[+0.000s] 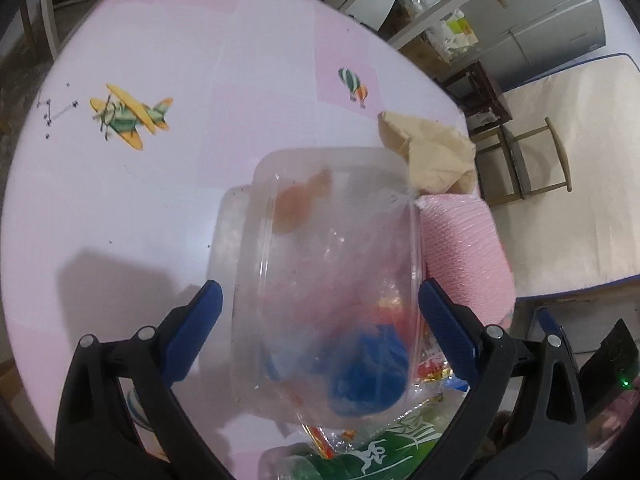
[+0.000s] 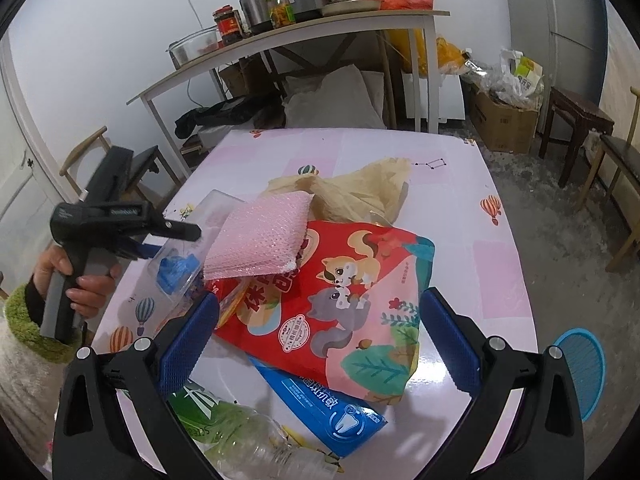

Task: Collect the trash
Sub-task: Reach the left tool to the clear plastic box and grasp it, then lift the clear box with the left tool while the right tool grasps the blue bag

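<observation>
A: Where's the clear plastic container (image 1: 332,264)?
B: Left of the trash heap, between the wide-open left gripper (image 1: 320,332); squeeze its rims evenly

A: And the right gripper (image 2: 318,340)?
B: Wide, empty, over the red snack bag (image 2: 344,292)

I see a pink table (image 2: 460,184) with balloon pictures. Past its far edge a long white shelf table (image 2: 280,36) stands by the white wall (image 2: 100,40). The floor (image 2: 568,220) is grey. A dark stool (image 2: 580,116) stands off its right edge.
</observation>
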A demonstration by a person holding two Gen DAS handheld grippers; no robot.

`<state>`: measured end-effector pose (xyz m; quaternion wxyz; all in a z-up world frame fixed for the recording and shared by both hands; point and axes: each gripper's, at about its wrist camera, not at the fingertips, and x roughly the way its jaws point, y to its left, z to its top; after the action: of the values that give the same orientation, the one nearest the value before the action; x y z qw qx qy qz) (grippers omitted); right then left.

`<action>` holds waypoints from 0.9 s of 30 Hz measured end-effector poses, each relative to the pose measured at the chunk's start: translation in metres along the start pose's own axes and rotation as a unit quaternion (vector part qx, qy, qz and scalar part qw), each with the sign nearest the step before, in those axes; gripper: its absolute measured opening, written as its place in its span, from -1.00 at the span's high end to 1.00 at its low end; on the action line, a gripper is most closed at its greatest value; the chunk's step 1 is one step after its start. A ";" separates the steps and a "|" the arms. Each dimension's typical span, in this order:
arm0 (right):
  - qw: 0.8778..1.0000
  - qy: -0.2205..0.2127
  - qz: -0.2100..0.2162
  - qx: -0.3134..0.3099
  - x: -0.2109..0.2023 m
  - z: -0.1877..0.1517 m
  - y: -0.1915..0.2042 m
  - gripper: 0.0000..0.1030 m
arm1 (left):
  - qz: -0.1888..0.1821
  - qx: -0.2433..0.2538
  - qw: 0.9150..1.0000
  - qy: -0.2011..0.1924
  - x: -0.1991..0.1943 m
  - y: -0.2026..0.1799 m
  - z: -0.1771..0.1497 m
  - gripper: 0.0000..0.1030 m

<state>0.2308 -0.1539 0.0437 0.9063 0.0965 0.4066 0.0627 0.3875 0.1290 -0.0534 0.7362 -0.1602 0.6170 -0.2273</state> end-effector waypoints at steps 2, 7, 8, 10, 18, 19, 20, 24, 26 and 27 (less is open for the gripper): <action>1.000 -0.002 0.001 0.002 -0.001 0.000 -0.002 -0.90 | -0.011 -0.008 1.000 0.002 0.003 0.000 -0.001 -0.61; 1.000 -0.007 0.000 0.007 -0.008 0.000 -0.006 -0.90 | -0.020 -0.037 0.999 -0.027 -0.008 0.003 -0.005 -0.58; 1.000 -0.007 0.000 0.007 -0.009 0.000 -0.007 -0.90 | -0.022 -0.040 0.998 -0.037 -0.012 0.004 -0.008 -0.57; 1.000 -0.011 0.000 0.008 -0.013 0.000 -0.009 -0.90 | -0.025 -0.041 0.998 -0.051 -0.021 0.004 -0.012 -0.57; 1.000 -0.017 0.011 0.005 -0.024 0.006 -0.008 -0.90 | -0.012 -0.042 0.988 -0.146 -0.066 -0.001 -0.045 -0.56; 1.000 -0.019 0.013 -0.001 -0.025 0.007 -0.005 -0.90 | -0.017 -0.044 0.987 -0.155 -0.071 0.001 -0.047 -0.56; 1.000 -0.022 0.014 -0.007 -0.028 0.010 -0.002 -0.90 | -0.025 -0.048 0.984 -0.167 -0.079 0.004 -0.052 -0.56; 0.999 -0.029 0.030 -0.026 -0.034 0.019 0.009 -0.90 | -0.060 -0.080 0.973 -0.209 -0.099 0.015 -0.072 -0.56; 0.998 -0.024 0.050 -0.036 -0.035 0.025 0.018 -0.89 | -0.058 -0.092 0.968 -0.226 -0.106 0.019 -0.082 -0.56; 0.997 -0.021 0.061 -0.042 -0.035 0.028 0.023 -0.89 | -0.055 -0.095 0.966 -0.233 -0.107 0.020 -0.086 -0.56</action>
<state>0.2282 -0.1412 0.0923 0.9124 0.0841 0.3777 0.1332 0.2913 0.2068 0.0099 0.8271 -0.3120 0.4378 -0.1640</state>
